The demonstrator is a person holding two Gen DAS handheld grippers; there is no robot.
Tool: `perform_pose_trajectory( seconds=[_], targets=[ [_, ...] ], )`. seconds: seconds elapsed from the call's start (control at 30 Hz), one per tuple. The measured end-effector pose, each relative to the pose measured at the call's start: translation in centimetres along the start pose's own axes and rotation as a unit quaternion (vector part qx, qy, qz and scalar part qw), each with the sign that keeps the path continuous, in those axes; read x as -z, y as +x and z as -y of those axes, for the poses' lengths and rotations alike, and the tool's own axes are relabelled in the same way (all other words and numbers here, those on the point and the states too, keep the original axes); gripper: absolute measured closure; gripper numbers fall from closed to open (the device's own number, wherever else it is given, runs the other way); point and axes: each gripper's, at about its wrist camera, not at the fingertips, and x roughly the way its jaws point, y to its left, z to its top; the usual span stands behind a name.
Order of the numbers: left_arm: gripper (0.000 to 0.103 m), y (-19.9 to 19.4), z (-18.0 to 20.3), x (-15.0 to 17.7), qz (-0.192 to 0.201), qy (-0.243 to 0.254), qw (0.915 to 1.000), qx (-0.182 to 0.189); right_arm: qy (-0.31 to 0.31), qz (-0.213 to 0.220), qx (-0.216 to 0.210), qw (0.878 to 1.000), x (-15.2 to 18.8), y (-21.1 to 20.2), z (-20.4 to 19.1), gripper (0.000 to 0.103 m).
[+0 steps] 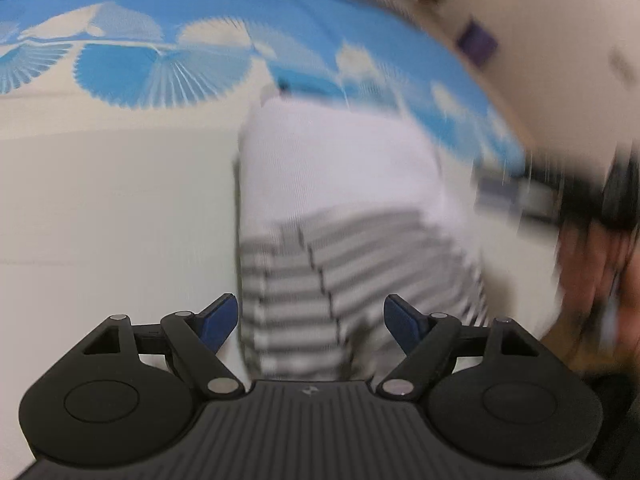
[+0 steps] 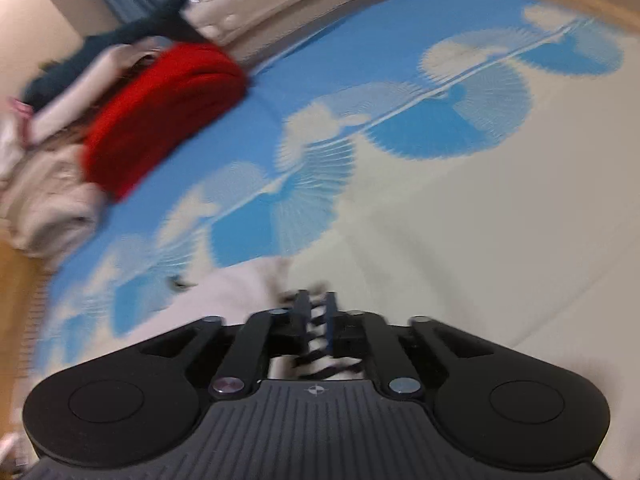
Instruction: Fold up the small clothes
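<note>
The garment (image 1: pixel 340 200), white on top and grey-striped lower down, lies on the bed (image 1: pixel 120 200), over the cream part of the bedspread with its far end reaching the blue fan pattern. The left tool (image 1: pixel 311 322) hangs above the striped end, jaws spread wide, blue pads clear of the cloth on both sides, gripping nothing. Off to its right there's a blurred hand (image 1: pixel 592 280) with the other tool, too smeared to read from here.

From the right side, the right tool (image 2: pixel 318 316) sits low at the near edge of the garment (image 2: pixel 240 292), jaws narrow with a slim gap, and striped fabric shows between the fingers. Whether the pads press on it I cannot tell; the view is blurred.

Farther up the bed, a red folded cloth (image 2: pixel 160 108) rests on a pile of pale clothes (image 2: pixel 44 200), well apart from the garment. A dark teal cloth (image 2: pixel 120 36) lies behind that pile.
</note>
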Motion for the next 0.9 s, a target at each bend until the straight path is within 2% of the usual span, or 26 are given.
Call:
perform_pose_trajectory(
  seconds=[0.03, 0.17, 0.27, 0.33, 0.4, 0.43, 0.5, 0.57, 0.67, 0.77, 0.8, 0.83, 0.9],
  targets=[
    [0.018, -0.1, -0.6, -1.0, 0.01, -0.024, 0.9996, 0.009, 0.003, -0.027, -0.015, 1.0, 0.4, 0.4, 0.1, 0.058],
    [0.018, 1.3, -1.7, -4.6, 0.026, -0.072, 0.997, 0.006, -0.042, -0.105, -0.037, 0.993, 2.3, 2.0, -0.7, 0.06],
    [0.018, 3.4, -2.7, -6.1, 0.011, -0.099, 0.995, 0.009, -0.079, -0.121, -0.054, 0.988, 3.2, 1.8, -1.5, 0.103],
    [0.018, 5.0, -2.9, -6.8, -0.004, -0.115, 0.9933, 0.007, -0.076, -0.101, -0.057, 0.99, 2.7, 0.7, -1.0, 0.103],
    [0.017, 6.7, -3.8, -7.2, -0.016, -0.128, 0.9916, 0.012, -0.035, -0.107, -0.03, 0.993, 2.2, 0.8, 0.9, 0.103],
    [0.013, 7.7, -4.5, -7.2, -0.019, -0.136, 0.9904, 0.019, -0.02, -0.118, -0.012, 0.993, 2.2, 1.2, 1.6, 0.103],
    [0.013, 9.5, -5.6, -7.3, -0.027, -0.158, 0.9864, 0.034, -0.041, -0.134, 0.009, 0.99, 2.7, 1.9, 1.4, 0.103],
    [0.012, 10.9, -6.6, -7.2, -0.035, -0.181, 0.9814, 0.053, -0.072, -0.14, 0.01, 0.988, 3.2, 2.2, 0.4, 0.103],
    [0.012, 12.4, -7.6, -7.1, -0.039, -0.208, 0.9729, 0.092, -0.069, -0.136, 0.01, 0.988, 2.7, 2.4, -0.3, 0.094],
    [0.012, 13.4, -7.9, -7.0, -0.03, -0.216, 0.9685, 0.121, -0.06, -0.105, -0.01, 0.993, 2.1, 1.6, -0.4, 0.061],
    [0.012, 13.6, -7.7, -7.0, -0.028, -0.218, 0.9676, 0.124, -0.063, -0.099, -0.011, 0.993, 2.0, 1.5, -0.6, 0.055],
    [0.013, 13.7, -7.5, -7.0, -0.024, -0.218, 0.9677, 0.125, -0.069, -0.1, -0.005, 0.993, 2.0, 1.9, -0.7, 0.055],
    [0.024, 13.5, -6.7, -7.2, -0.016, -0.197, 0.9744, 0.107, -0.082, -0.13, 0.022, 0.988, 2.6, 3.7, -0.9, 0.055]
  ],
)
